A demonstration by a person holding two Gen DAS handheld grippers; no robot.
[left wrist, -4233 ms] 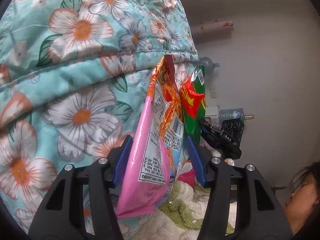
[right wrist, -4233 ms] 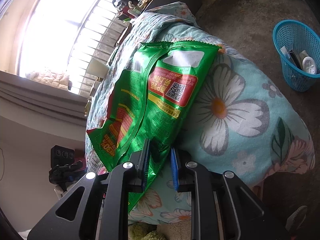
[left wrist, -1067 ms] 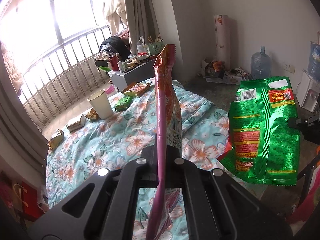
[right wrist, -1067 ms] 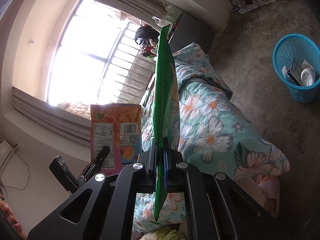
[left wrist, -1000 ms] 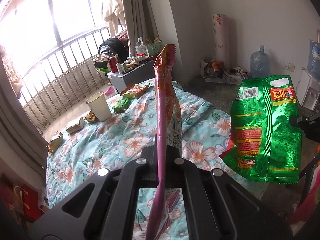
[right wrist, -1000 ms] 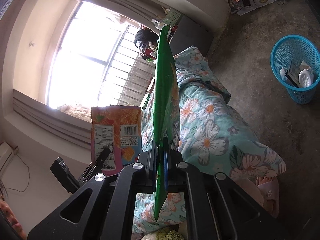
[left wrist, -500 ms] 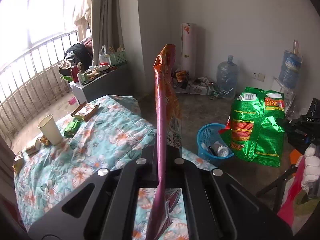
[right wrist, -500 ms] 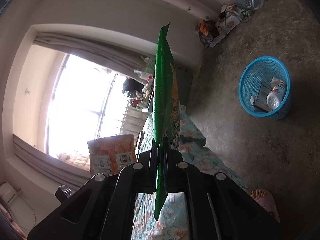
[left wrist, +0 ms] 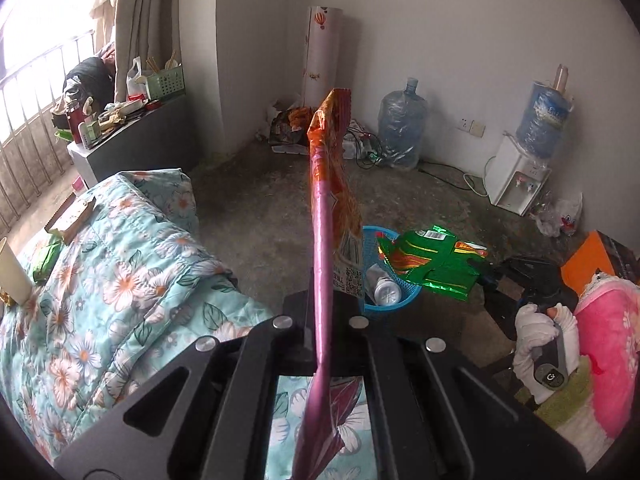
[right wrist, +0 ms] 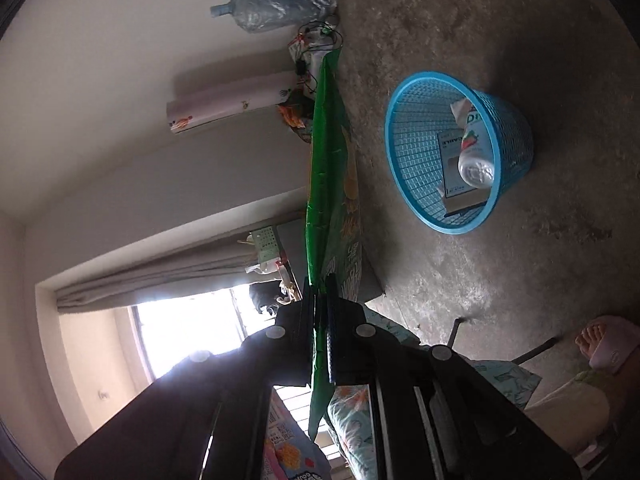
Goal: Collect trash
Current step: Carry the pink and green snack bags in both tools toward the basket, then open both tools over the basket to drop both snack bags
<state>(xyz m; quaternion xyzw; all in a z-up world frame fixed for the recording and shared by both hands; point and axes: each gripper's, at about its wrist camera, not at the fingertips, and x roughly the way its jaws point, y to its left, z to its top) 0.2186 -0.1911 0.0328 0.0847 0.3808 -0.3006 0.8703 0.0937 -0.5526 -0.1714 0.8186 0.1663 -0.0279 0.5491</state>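
Observation:
My left gripper (left wrist: 322,316) is shut on a pink and orange snack bag (left wrist: 330,200), held edge-on and upright above the bed's end. My right gripper (right wrist: 320,308) is shut on a green snack bag (right wrist: 332,168), seen edge-on. In the left wrist view the green bag (left wrist: 434,264) hangs flat over the blue mesh trash basket (left wrist: 400,304), with the right gripper (left wrist: 486,270) at its right edge. In the right wrist view the basket (right wrist: 508,128) lies on the floor, right of the green bag. It holds a bottle (right wrist: 474,152) and a small box (right wrist: 450,160).
A bed with a floral quilt (left wrist: 120,280) fills the left side, with a paper cup (left wrist: 12,276) and wrappers on it. Water jugs (left wrist: 402,132), a white dispenser (left wrist: 516,184), cables and a wall roll (left wrist: 320,60) stand along the far wall. A slippered foot (right wrist: 604,344) is nearby.
Both grippers have swung from the bed toward the floor. The green bag has dropped from upright to flat over the basket. The basket now looks larger and closer in the right wrist view.

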